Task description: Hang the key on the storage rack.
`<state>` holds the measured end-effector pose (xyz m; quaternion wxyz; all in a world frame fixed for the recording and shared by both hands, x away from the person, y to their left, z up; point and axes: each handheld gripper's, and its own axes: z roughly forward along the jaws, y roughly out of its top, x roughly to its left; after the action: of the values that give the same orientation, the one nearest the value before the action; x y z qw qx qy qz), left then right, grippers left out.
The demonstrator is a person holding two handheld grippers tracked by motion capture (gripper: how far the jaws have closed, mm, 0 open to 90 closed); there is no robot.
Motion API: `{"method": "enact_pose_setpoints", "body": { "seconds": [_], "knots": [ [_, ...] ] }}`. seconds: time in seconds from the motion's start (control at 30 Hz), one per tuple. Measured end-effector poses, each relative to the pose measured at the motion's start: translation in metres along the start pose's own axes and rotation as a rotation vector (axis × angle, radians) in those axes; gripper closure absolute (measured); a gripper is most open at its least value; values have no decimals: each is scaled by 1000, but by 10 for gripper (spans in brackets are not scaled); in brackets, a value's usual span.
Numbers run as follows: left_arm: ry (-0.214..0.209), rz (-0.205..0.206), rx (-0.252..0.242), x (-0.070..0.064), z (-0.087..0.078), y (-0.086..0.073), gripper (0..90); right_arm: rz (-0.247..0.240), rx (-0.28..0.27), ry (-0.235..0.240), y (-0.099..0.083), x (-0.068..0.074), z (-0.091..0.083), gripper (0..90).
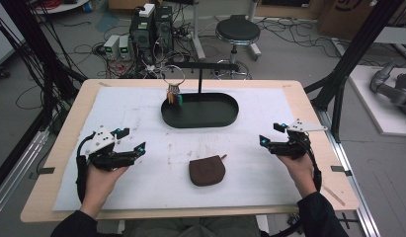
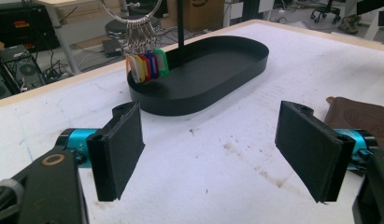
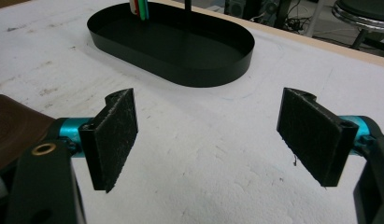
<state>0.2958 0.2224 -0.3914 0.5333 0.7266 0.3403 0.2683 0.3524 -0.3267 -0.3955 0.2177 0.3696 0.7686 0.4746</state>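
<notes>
A black oval tray (image 1: 225, 118) with an upright T-stand sits at the back middle of the white mat. A metal ring of coloured key tags (image 1: 174, 94) hangs from the stand's left arm over the tray; the tags (image 2: 145, 65) show again in the left gripper view. A brown leather pouch (image 1: 206, 171) lies at the front middle. My left gripper (image 1: 133, 140) hovers open at the mat's left, holding nothing. At the right, my right gripper (image 1: 272, 134) is open too, with nothing between its pads. The pouch (image 2: 358, 116) lies beside the left gripper's right pad.
The white mat (image 1: 141, 113) covers most of a wooden table (image 1: 77, 106). Behind the table stand a round stool (image 1: 237, 30), computer boxes (image 1: 151, 27) and loose cables on the floor. Black frame posts (image 1: 353, 54) rise at both sides.
</notes>
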Motion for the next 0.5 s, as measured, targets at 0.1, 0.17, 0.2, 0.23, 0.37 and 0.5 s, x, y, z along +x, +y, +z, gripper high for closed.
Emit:
{"method": "enact_pose_setpoints", "body": {
  "seconds": [0.1, 0.17, 0.2, 0.23, 0.37, 0.5],
  "knots": [
    [13, -9, -5, 5, -3, -6, 234, 3, 7, -6, -3, -1, -1, 208],
    [14, -18, -6, 6, -3, -7, 234, 1, 7, -9, -3, -2, -1, 208],
    [19, -24, -2, 7, -3, -9, 234, 3, 6, -11, -3, -2, -2, 208],
    [22, -31, 5, 9, -2, -12, 234, 1, 7, -11, -4, -2, -2, 208],
    [13, -26, 14, 8, 2, -13, 234, -1, 10, -14, -6, -3, -3, 208],
    [3, -12, 10, 5, 4, -11, 234, -2, 7, -17, -7, -3, -4, 208]
  ]
}}
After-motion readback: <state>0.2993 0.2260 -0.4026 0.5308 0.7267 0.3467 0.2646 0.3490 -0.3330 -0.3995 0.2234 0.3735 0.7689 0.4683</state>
